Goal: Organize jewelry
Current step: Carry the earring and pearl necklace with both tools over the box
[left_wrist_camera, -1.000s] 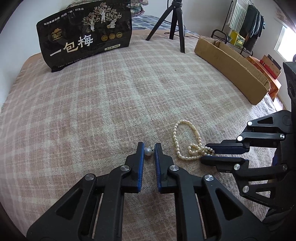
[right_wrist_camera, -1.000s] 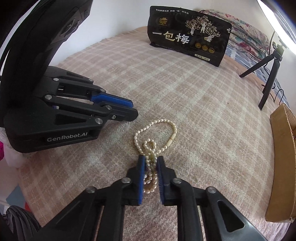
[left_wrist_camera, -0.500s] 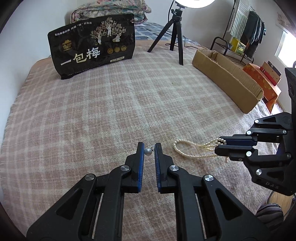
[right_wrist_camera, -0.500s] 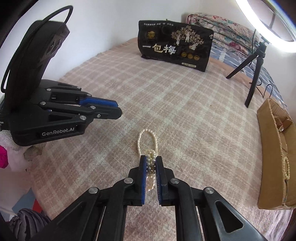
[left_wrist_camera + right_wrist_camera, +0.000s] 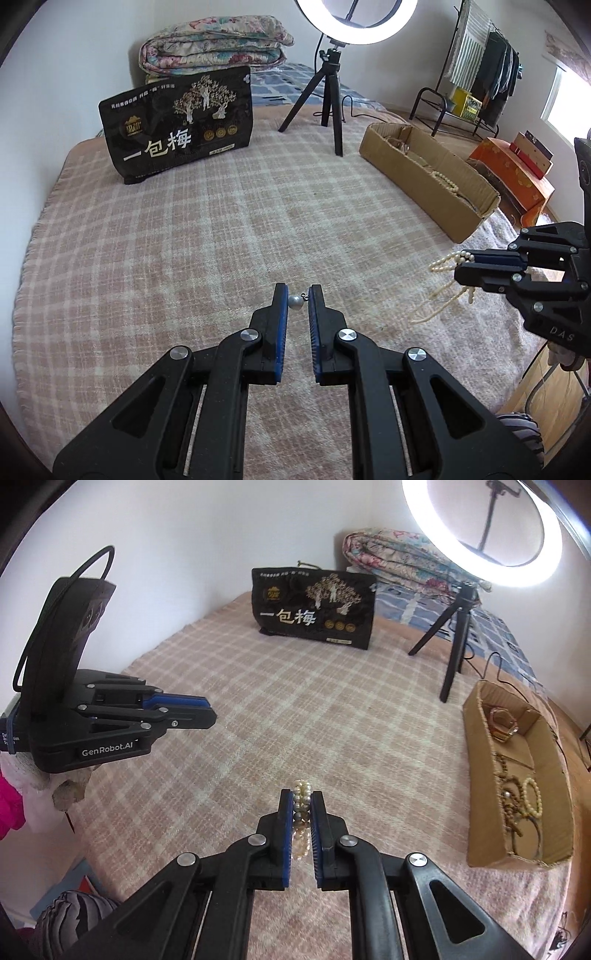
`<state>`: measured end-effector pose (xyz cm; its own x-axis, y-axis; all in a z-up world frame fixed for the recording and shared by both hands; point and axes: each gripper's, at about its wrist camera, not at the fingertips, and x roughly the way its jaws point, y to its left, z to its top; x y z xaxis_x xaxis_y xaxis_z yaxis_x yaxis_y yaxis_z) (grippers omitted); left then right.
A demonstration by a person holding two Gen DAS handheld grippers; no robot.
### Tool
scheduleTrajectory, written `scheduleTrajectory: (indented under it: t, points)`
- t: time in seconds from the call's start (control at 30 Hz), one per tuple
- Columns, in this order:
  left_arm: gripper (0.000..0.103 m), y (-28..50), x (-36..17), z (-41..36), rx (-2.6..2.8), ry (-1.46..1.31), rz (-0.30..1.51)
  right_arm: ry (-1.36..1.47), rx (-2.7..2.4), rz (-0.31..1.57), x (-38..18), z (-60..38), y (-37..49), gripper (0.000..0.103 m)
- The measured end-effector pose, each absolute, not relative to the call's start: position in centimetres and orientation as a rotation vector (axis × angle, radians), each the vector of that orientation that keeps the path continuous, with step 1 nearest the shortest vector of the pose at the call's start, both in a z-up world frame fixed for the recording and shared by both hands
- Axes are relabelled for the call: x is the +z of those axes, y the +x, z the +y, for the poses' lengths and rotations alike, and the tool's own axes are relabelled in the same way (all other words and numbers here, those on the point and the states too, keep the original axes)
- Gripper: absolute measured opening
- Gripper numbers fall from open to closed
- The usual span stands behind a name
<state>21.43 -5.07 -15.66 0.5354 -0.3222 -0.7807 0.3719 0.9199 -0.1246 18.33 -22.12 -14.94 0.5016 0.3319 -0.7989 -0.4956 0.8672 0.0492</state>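
Two hand-held grippers hang above a bed covered by a pink plaid blanket (image 5: 184, 240).

On the left, the left gripper (image 5: 298, 297) has its jaws drawn in on a single pearl pendant (image 5: 295, 301), which sits between the blue pads right at the tips, a tiny metal loop touching the right pad. Nothing else lies ahead of it on the blanket.

To its right, the right gripper (image 5: 303, 805) is clamped on a bunch of pearl strands, the pearl necklace (image 5: 301, 801). From the left wrist view the loops droop below its fingers, clear of the blanket or nearly so.

Farther right stands the likely target, a long cardboard box (image 5: 480, 775) already holding bracelets and beads. It lies ahead and to the right of the right gripper, its long axis running away from the tongs toward a ring light tripod (image 5: 452, 657). The right gripper is the nearer one; the left would have to cross past it to reach the box.
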Motion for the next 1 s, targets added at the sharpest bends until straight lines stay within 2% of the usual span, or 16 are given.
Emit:
scheduleTrajectory:
  t: [0.57, 1.0]
  points:
    - [0.009, 21.3, -12.3, -10.5, -0.468, 0.099, 0.864, -0.116, 0.382, 0.850, -10.4, -31.5, 17.1, 0.007]
    - [0.009, 24.1, -10.8, -16.9, -0.529, 0.129, 0.833, -0.073, 0.278, 0.818, -8.6, -39.2, 18.6, 0.007]
